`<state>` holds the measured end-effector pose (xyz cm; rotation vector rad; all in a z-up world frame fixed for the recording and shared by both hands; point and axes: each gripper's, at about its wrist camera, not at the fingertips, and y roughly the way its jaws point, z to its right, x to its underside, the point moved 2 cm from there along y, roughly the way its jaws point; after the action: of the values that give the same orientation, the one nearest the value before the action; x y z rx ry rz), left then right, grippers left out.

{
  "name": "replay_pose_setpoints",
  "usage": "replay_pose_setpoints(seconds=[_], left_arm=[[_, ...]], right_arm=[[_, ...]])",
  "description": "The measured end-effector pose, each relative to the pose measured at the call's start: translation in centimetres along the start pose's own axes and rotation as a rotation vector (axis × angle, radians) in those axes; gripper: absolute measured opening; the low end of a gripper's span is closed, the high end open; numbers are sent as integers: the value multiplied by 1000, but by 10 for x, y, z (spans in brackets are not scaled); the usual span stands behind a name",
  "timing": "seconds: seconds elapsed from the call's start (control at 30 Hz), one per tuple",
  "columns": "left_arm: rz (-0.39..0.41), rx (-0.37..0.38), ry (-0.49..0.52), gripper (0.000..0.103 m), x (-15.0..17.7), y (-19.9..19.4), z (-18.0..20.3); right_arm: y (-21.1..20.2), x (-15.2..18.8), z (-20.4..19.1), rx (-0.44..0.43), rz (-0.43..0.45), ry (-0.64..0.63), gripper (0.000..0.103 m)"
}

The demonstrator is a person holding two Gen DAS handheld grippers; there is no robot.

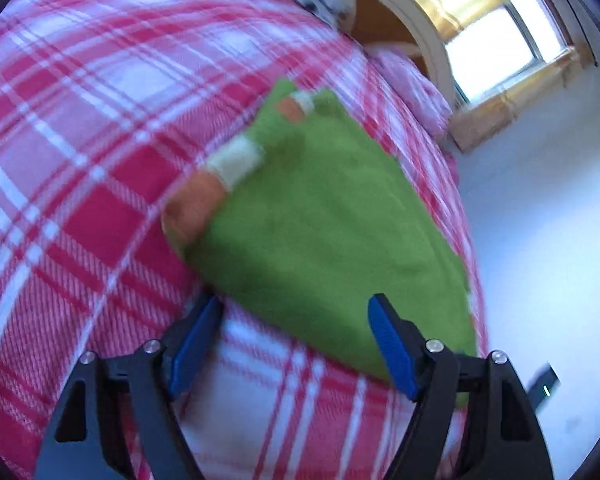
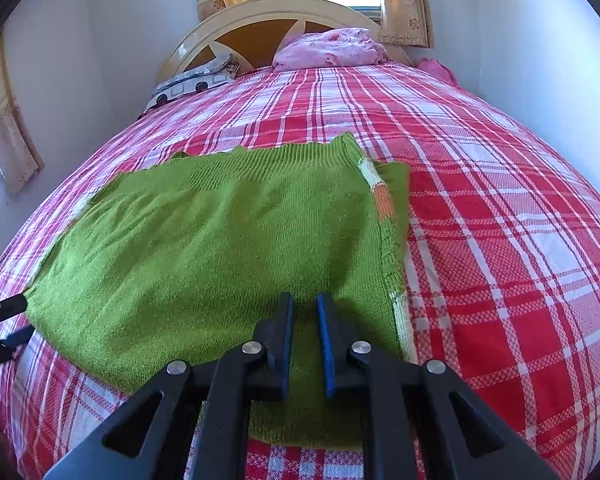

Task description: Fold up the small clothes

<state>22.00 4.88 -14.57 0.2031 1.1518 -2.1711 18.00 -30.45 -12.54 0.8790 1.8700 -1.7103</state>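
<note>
Left wrist view first: your left gripper (image 1: 296, 340) hangs over the bed (image 1: 80, 160) with its fingers (image 1: 392, 348) wide apart and nothing between them. The green sweater (image 1: 320, 220) lies flat on the plaid cover just ahead, its near edge passing under the right-hand finger, and a sleeve (image 1: 220, 176) with cream and orange bands sticks out on the left side. This picture is smeared, so judge the edge carefully before you commit. Bring the fingers down so that one goes under the hem and one over it, and take only the sweater, not the cover beneath.

Moving across to the right wrist view, the sweater (image 2: 220, 240) spreads over the middle of the bed (image 2: 500, 240), hem towards you and neck towards the headboard (image 2: 268, 24). Its right part already looks folded in, with the banded sleeve (image 2: 380, 188) lying along that edge. At the far left border you can see the tips of the left gripper (image 2: 4, 320) just beside the sweater's left corner.

Your right gripper (image 2: 302, 340) sits over the hem with its fingers (image 2: 326, 344) nearly together, a narrow gap between them; knit shows in that gap, but I cannot tell whether they actually pinch it. Make sure of that hold first. Then, I judge, lift both corners together and level, carry the hem towards the neck, and lay it down without dragging, so the folded sleeve stays tucked inside.
</note>
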Motion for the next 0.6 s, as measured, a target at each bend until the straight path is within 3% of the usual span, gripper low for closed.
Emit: replay_pose_setpoints(seconds=[0.17, 0.3, 0.5, 0.6], left_arm=[[48, 12, -49, 77, -25, 12, 0], [68, -36, 8, 38, -25, 24, -5], [97, -2, 10, 34, -23, 20, -11], [104, 37, 1, 27, -20, 16, -15]], right_arm=[[0, 0, 0, 1, 0, -1, 13], [0, 0, 0, 4, 0, -3, 13], [2, -4, -1, 11, -37, -7, 15], [-9, -23, -17, 90, -21, -36, 16]])
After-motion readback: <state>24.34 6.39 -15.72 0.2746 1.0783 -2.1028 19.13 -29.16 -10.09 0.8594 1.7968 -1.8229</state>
